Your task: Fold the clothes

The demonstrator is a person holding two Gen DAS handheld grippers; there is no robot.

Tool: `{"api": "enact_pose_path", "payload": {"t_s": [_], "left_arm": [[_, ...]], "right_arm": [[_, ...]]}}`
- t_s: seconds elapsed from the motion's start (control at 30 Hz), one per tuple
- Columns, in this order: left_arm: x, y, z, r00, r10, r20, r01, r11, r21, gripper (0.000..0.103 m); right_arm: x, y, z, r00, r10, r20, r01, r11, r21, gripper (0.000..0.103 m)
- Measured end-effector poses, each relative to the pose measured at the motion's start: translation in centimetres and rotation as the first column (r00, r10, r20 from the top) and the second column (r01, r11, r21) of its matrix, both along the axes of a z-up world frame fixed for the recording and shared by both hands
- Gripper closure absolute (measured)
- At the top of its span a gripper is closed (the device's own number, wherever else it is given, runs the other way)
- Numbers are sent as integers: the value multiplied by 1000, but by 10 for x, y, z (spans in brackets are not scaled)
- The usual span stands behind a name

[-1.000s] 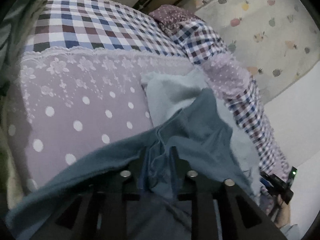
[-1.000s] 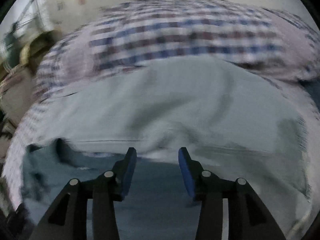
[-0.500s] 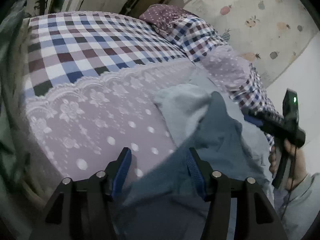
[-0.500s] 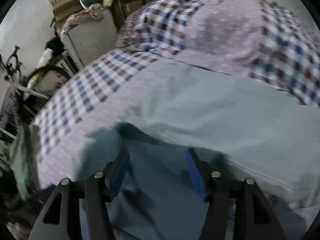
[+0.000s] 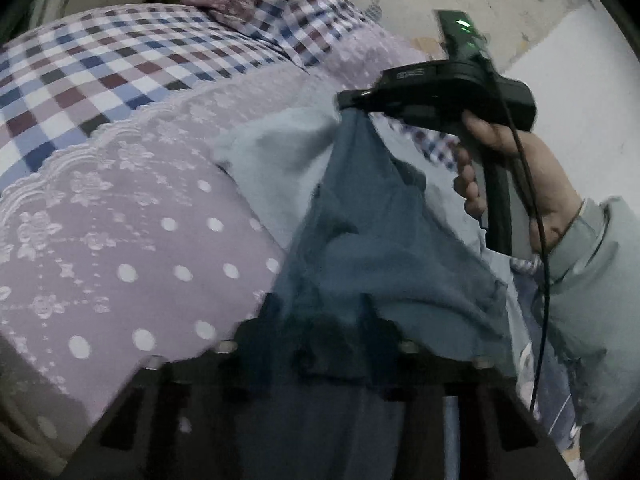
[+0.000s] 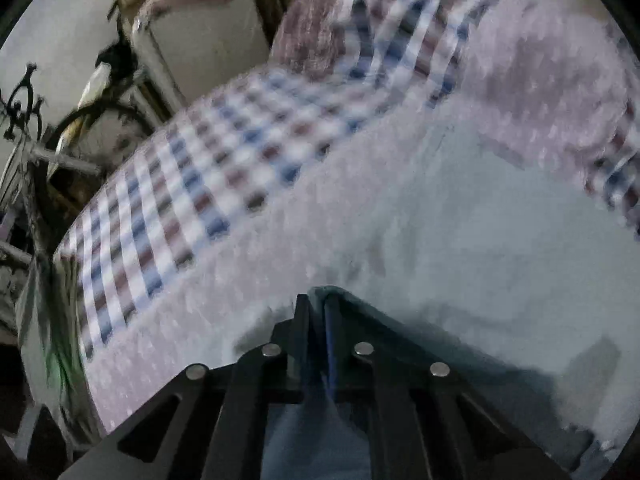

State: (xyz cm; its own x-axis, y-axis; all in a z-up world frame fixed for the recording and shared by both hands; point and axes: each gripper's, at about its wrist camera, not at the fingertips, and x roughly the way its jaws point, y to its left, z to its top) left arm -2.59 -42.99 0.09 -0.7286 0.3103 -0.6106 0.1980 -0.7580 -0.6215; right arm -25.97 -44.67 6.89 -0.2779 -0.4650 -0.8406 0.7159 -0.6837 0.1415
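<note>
Holding a blue garment [image 5: 360,240] up over the bed [image 5: 120,220], both my grippers are clamped on it. Left gripper [image 5: 320,344] is closed on a bunched edge of the cloth, fabric wadded between its jaws, view blurry there. Right gripper [image 6: 318,320] is pinched tight on another edge, fabric sandwiched between the blue pads [image 6: 330,328]; from the left wrist view the same gripper [image 5: 348,102] shows up above the bed with the garment hanging from its tip, a hand [image 5: 512,172] wrapped round its handle, pale sleeve [image 5: 592,264] at the wrist. Garment stretches between the two grippers, mid-section sagging. Under it on the bed lies a light blue-grey cloth [image 6: 480,220], spread flat, touching the lilac dotted bedspread. Checked pillow [image 5: 296,12] at the far end of the bed. Bicycle [image 6: 36,128] beyond the bed's far side.
</note>
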Motion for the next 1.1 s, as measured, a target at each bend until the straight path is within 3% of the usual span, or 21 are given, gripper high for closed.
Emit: {"api": "enact_pose_path", "payload": {"t_s": [0.1,0.23,0.3,0.37,0.4,0.43,0.5,0.7,0.83,1.1], "left_arm": [[4,-7,-1,999,32,-4,-32,999,11,56],[0,0,-5,999,28,44,-26,998,-51,56],[1,-1,-5,999,29,46,-27,999,-43,56],[2,-3,-5,998,29,48,-28,999,-31,56],[2,-4,-4,998,30,51,-29,999,-28,56],[2,-5,-4,998,32,54,-30,999,-29,56],[2,-7,0,997,45,57,-43,998,-38,54],[2,-10,14,993,103,60,-97,992,-83,23],[15,-18,24,985,160,58,-154,984,-90,23],[49,-17,77,974,211,-87,-216,975,-59,21]], "right_arm": [[-6,-7,2,997,-42,-62,41,999,-12,98],[-4,-27,-36,997,-29,-71,35,996,84,95],[-3,-32,-41,997,-39,-70,47,992,116,91],[1,-30,-29,994,-54,-93,62,994,90,80],[3,-27,-20,992,-62,-109,70,995,67,63],[6,-20,-6,989,-73,-129,78,997,27,50],[13,-2,30,981,-99,-166,91,994,-54,41],[50,85,134,965,-138,-222,95,977,-193,32],[109,164,207,947,-177,-268,112,964,-241,28],[268,313,324,902,-237,-360,135,949,-286,24]]}}
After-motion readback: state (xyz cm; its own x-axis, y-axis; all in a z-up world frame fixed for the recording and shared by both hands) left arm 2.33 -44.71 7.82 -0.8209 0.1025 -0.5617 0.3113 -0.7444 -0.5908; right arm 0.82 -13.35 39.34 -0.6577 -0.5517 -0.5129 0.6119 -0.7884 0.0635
